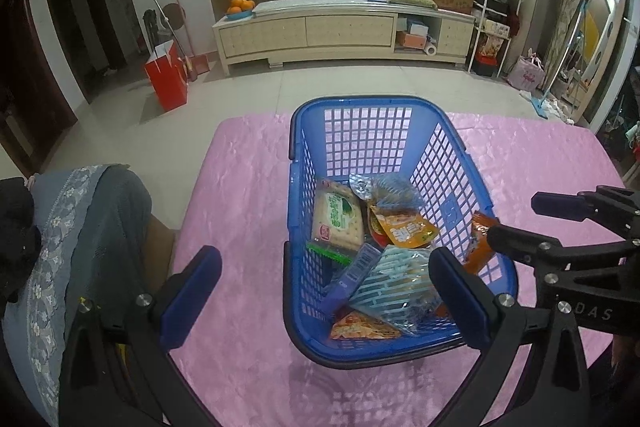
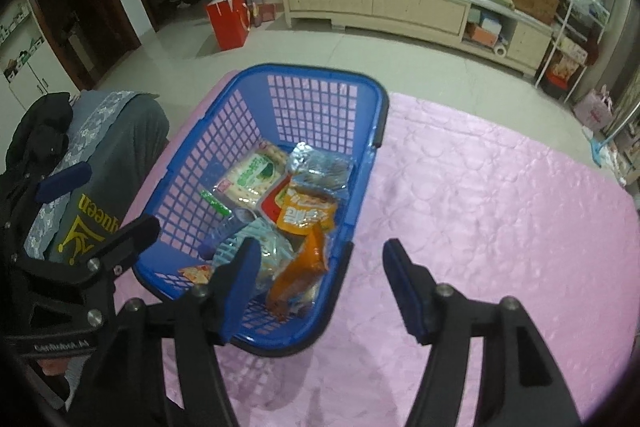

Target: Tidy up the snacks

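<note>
A blue mesh basket stands on the pink-covered table. It holds several snack packets: a cracker pack with a green label, a yellow-orange pouch, a silver packet and a pale blue striped bag. An orange packet leans inside the basket's right wall. My right gripper is open over that corner; the orange packet lies between its fingers, untouched by the pads. My left gripper is open and empty, straddling the basket's near left corner.
The pink cloth stretches to the basket's right. A chair draped with a grey garment stands against the table's left edge. Beyond the table are tiled floor, a red bag and a long low cabinet.
</note>
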A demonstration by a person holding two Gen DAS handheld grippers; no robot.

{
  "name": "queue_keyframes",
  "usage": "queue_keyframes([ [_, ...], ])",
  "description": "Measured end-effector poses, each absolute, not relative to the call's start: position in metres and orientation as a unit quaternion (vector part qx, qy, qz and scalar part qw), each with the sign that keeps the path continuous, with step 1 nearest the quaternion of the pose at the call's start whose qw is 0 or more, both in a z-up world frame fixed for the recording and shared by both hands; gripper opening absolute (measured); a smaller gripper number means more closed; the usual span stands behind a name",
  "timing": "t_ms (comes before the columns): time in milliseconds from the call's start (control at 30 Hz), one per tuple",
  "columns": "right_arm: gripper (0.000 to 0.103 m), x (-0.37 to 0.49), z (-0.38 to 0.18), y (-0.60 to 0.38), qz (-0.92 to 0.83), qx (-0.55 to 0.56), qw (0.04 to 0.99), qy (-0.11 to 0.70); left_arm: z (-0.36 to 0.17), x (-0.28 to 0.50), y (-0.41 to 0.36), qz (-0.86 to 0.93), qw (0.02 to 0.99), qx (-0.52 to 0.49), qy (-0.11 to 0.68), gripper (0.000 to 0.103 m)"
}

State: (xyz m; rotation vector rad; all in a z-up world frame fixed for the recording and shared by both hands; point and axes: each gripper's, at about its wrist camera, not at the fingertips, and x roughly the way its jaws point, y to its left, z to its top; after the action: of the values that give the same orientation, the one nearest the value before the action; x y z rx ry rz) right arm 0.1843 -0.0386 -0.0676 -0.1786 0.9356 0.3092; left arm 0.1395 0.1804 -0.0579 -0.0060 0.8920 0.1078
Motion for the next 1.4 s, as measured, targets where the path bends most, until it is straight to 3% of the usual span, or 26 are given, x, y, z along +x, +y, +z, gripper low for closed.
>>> queue_keyframes([
  [200,0.075,0.159,-0.051,-0.053,0.143,-0.108,0.893,0.412,-0.044,0.125,0.171,0.056,0.908,-0.007,0.416,0.103],
  [600,0.079,0.077,-0.02,-0.1,0.144,-0.094,0.926,0.335,-0.012,0.046,0.127,0.059,0.942,-0.031,0.33,0.103],
  [900,0.103,0.001,-0.01,-0.127,0.133,-0.088,0.956,0.248,-0.009,-0.025,0.083,0.05,0.956,-0.044,0.284,0.103],
  [1400,0.103,-0.07,-0.018,-0.144,0.103,-0.095,0.967,0.211,-0.004,-0.098,0.045,0.032,0.966,-0.026,0.257,0.103],
])
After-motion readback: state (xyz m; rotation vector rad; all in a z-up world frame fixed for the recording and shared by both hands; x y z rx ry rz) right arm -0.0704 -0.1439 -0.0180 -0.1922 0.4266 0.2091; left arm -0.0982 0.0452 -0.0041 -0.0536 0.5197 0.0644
